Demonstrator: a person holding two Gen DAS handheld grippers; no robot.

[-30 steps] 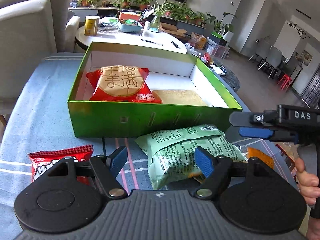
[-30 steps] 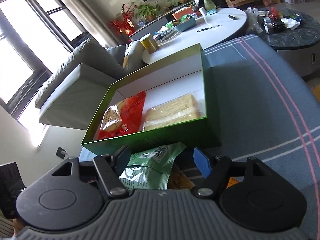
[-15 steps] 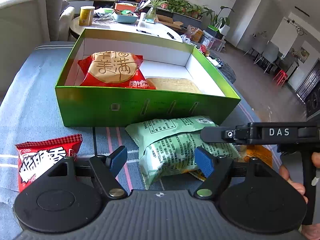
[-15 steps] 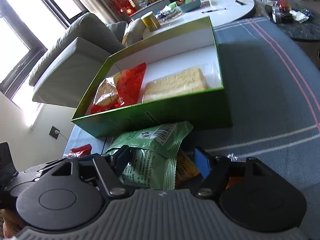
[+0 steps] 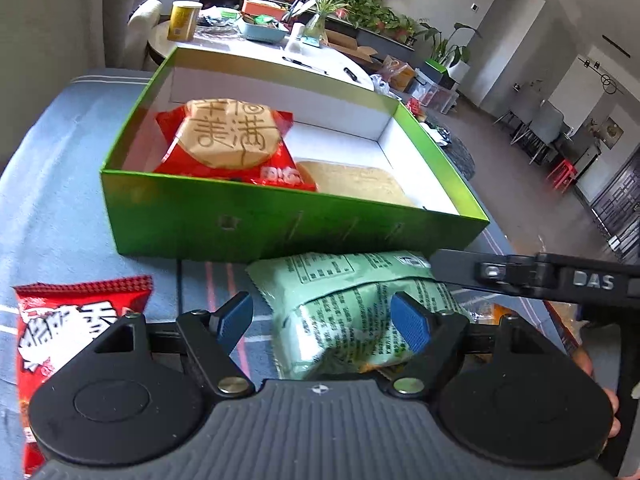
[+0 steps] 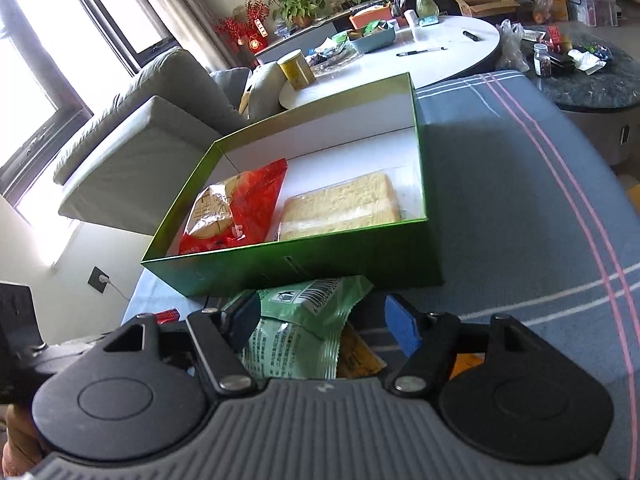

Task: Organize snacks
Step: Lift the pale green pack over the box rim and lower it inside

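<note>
Nearest the camera, the left tool point(image 5: 322, 322) is standing spread around the near end of the green snack packet point(image 5: 352, 300). Its right pad is meeting the wrapper while the left pad is staying clear, so nothing is being pinched yet. Compared with a second ago, the packet is sitting deeper between these fingers.

From the other side, the right tool point(image 6: 322, 324) is also straddling the packet, which a second ago was lying just ahead of its fingertips. Its jaws have just been closing, yet they are still gaping, with the far pad standing apart from the wrapper. An orange packet point(image 6: 358, 356) is peeking out beneath the green one.

The green packet is therefore still resting on the cloth-covered counter point(image 5: 52, 208), just in front of the green box point(image 5: 280, 228), and looks to be the next snack going in. A red packet point(image 5: 72, 332) is waiting to its left.

Further off, inside the box, a red-wrapped round cake point(image 5: 228, 136) and a wrapped sponge slice point(image 5: 356, 180) are already lying side by side.
</note>
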